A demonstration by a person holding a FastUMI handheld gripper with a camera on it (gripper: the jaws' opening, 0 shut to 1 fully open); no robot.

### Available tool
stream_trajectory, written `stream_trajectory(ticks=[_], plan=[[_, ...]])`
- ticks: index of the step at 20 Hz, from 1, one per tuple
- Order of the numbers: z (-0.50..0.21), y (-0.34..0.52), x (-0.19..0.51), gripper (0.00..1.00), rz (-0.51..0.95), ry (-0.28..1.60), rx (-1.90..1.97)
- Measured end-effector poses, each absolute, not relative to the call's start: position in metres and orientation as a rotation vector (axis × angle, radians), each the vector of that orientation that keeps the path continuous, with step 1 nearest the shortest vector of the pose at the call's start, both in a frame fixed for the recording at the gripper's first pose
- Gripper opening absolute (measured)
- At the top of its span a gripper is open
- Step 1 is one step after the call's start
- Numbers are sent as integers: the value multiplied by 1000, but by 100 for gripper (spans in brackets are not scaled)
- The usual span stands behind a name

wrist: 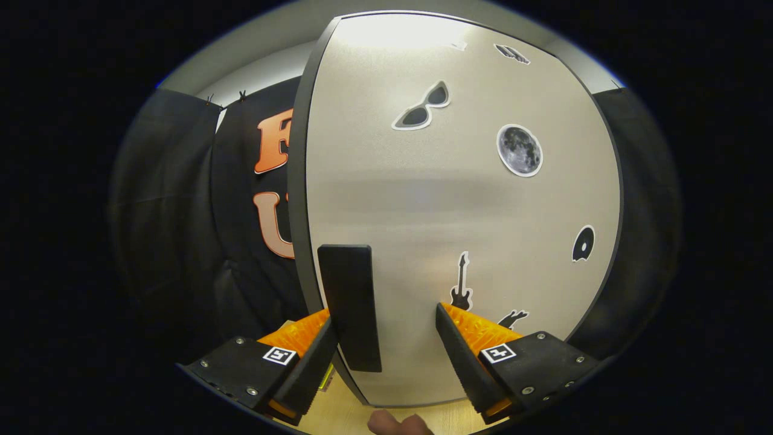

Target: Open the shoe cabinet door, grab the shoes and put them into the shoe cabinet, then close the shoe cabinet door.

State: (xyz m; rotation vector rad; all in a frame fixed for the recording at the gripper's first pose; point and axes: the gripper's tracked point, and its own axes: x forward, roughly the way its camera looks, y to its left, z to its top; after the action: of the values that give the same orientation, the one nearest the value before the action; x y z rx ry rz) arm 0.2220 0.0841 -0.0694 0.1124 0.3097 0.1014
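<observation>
A pale grey, matte shoe cabinet door [459, 205] with a thin dark edge is seen close up, directly ahead of the gripper [386, 314]. A black, upright, rectangular bar handle [351, 305] is mounted near the door's left edge and is placed between the two fingers, closer to the left finger [314, 356]; whether that finger touches the handle cannot be told. The right finger [462, 350] is set well apart from the handle, so the fingers are spread wide and nothing is clamped. Several stickers are noted on the door face: a pair of dark cat-eye sunglasses [423, 107] high up, a round grey moon [519, 150] to its right, a black vinyl record [583, 243] near the right edge, a black electric guitar [461, 284] just above the right finger, and a second small black shape [513, 316] beside it, too small to be identified. Black cloth [181, 217] of the booth wall is seen to the left of the door and again to its right. A light wooden surface [350, 417] is visible below the door, between the fingers. Part of a person's hand [398, 423] is seen at the lowest point, behind the fingers
</observation>
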Motion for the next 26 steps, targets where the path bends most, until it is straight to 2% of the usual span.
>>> stream_trajectory(ticks=[4,19,26], plan=[[-54,80,204,95,95,292,128],[13,10,50,95,-43,205,-11],[40,-30,-20,95,-37,161,-13]])
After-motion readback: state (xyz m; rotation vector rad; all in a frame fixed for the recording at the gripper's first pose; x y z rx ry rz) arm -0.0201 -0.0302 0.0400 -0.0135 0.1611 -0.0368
